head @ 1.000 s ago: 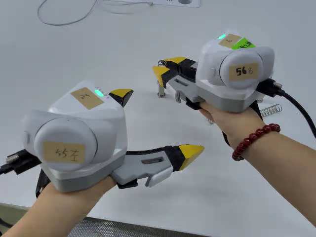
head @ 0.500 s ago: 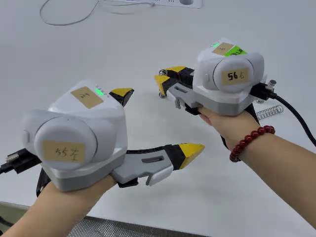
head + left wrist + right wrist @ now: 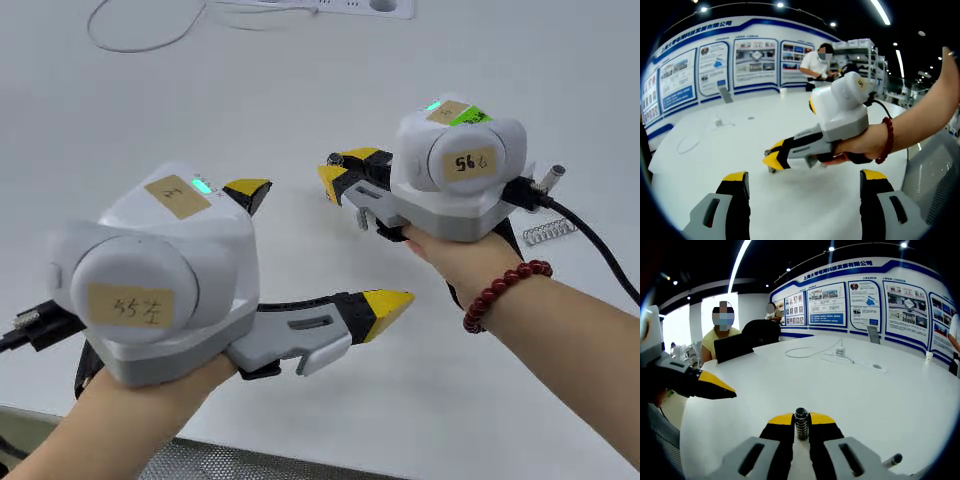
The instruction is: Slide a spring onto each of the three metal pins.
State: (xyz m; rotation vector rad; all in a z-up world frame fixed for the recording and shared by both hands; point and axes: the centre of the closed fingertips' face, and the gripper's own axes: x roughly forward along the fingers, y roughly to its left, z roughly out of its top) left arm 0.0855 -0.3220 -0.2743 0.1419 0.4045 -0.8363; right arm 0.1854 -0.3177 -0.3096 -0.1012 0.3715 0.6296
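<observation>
Fingers (image 3: 782, 421) of right gripper (image 3: 801, 419) closed on a spring (image 3: 800, 427), coil upright between the yellow tips, dark round cap at 12 o'clock of the coil. Likely the head of a pin inside, though not certain from these views. Held low and near vertical, by judgement to line the coil up along its pin and press it down toward the desk (image 3: 300, 100). In left gripper view, small metal end (image 3: 771, 169) just under those tips, at or just above the desk surface; contact impossible to tell.

Outward from there: loose pin (image 3: 892, 459) on the desk at 4 o'clock of the held spring, near. In head view, slanting pin (image 3: 553, 178) at 3 o'clock of the right gripper's housing, perhaps the same one. Spare spring (image 3: 548, 232) flat on the desk at 4 o'clock, just beside the wrist with the red bead bracelet (image 3: 500, 292). All parts loose on the bare desk, not sorted into any tray or box.

Left gripper (image 3: 325, 243) hovering at 7 o'clock of the right one, well apart, fingers (image 3: 735, 180) spread wide, gripping nothing. Probably on standby to steady a pin or fetch the spare spring. Task judged partly done at most.
</observation>
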